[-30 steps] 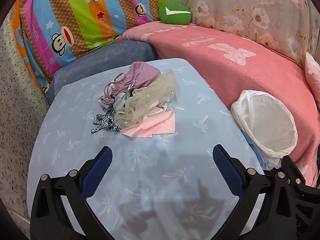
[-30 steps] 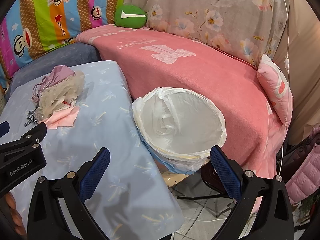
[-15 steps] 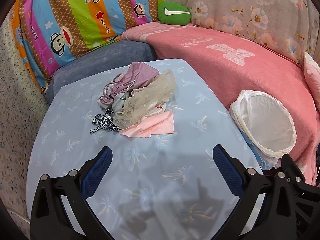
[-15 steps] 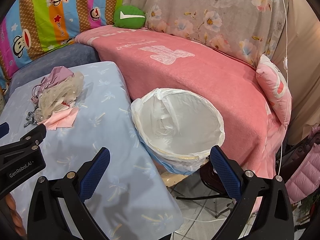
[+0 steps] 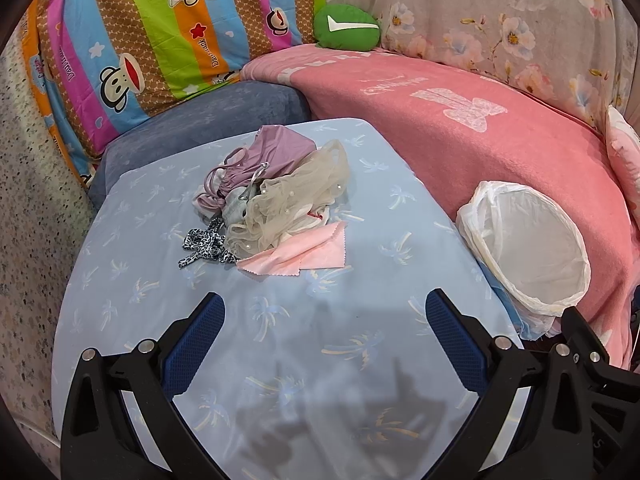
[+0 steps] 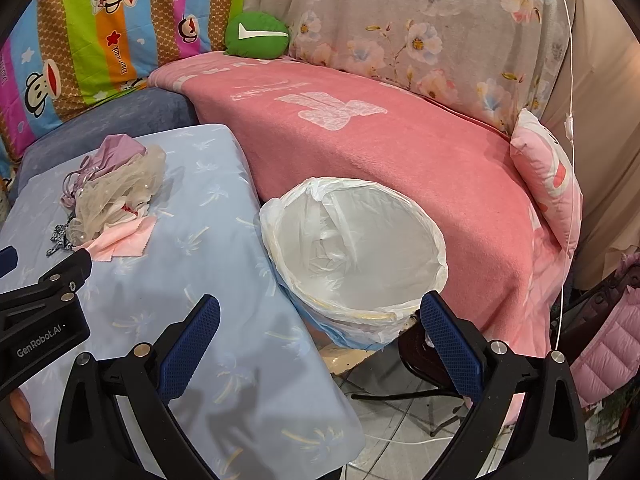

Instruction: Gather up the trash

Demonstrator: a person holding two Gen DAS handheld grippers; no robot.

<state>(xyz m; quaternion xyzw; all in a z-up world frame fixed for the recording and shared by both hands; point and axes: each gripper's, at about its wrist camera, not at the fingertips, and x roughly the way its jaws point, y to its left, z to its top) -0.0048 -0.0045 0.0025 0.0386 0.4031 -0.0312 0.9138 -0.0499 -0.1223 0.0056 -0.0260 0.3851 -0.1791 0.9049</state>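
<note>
Two hand-held claws hung wide apart and empty over a table (image 5: 360, 360) draped in pale blue cloth with a palm-tree print. The left claw (image 5: 325, 320), seen from its own camera, spread its blue-padded fingers above the bare near part of the cloth, its shadow lying on the fabric below. The right claw (image 6: 320, 322) was just as widely spread over the table's right edge, its right finger in front of a bin (image 6: 354, 248) lined with a white plastic bag.

The trash lay in one small heap (image 5: 276, 196) toward the far middle of the table, well apart from both claws: a mauve garment (image 5: 272, 152) at the back, a crumpled sheer beige net (image 5: 304, 196) dotted with beads on top, a pink cloth (image 5: 300, 252) with a zigzag edge spread flat at the front, and a black-and-white patterned scrap (image 5: 204, 248) at the heap's left. In the right camera the same heap (image 6: 112, 196) sat at the far left, with the body of the left claw (image 6: 44, 308) reaching in beneath it.

The lined bin stood just beside the table's right side, against a sofa covered by a pink blanket (image 5: 500, 140). Nothing but the bag's own folds could be made out inside it. A green cushion (image 5: 346, 26) rested at the sofa's back corner.
</note>
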